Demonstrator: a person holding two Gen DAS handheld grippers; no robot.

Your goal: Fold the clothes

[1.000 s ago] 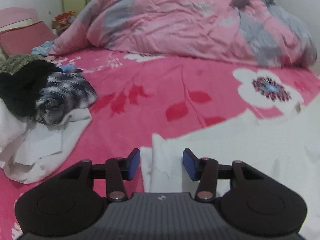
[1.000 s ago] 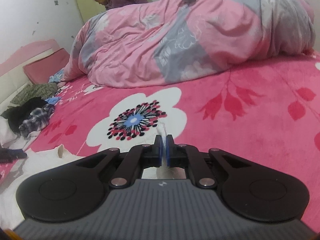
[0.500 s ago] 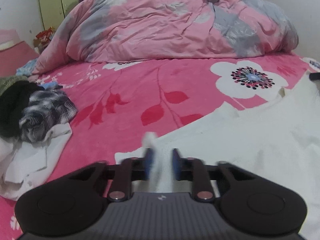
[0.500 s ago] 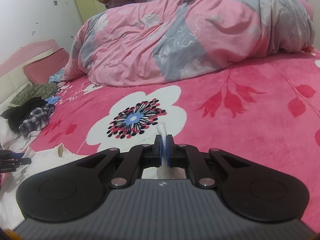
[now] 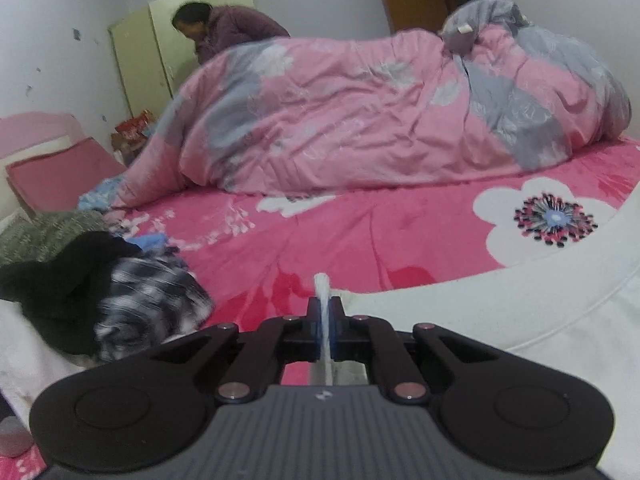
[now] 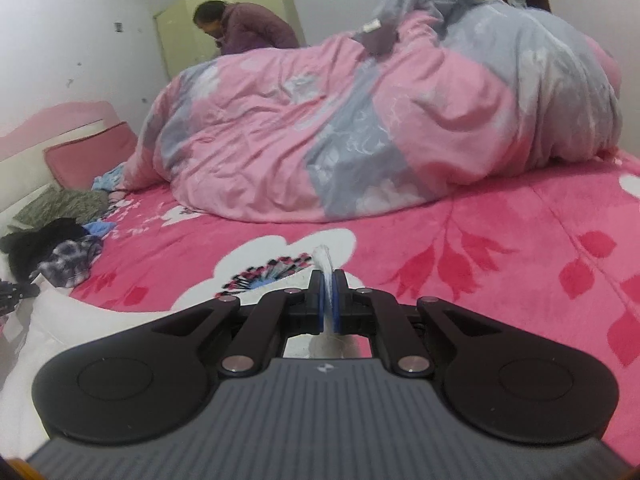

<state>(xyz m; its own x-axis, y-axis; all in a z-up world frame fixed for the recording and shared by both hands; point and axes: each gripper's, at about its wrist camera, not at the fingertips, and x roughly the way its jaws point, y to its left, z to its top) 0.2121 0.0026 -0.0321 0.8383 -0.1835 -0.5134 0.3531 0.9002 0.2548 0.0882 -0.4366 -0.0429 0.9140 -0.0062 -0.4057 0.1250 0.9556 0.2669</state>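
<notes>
Left two-finger black gripper with blue pads [image 5: 325,322]: clamped tight on an edge of the white cotton garment [image 5: 500,316], a tuft poking up between the pads. Right black gripper [image 6: 328,298]: likewise pinched shut on another edge of the same cloth. Garment spread low across the pink floral fleece bedspread [image 5: 360,232], beside a heap of dark and plaid clothes [image 5: 132,300]. Judged mid-fold, both edges held for carrying over; next, likely an even lift and lay-down, keeping the cloth taut. No legible brand, label or writing anywhere; tag on the pink-and-grey quilt [image 5: 400,120] too small to read.
</notes>
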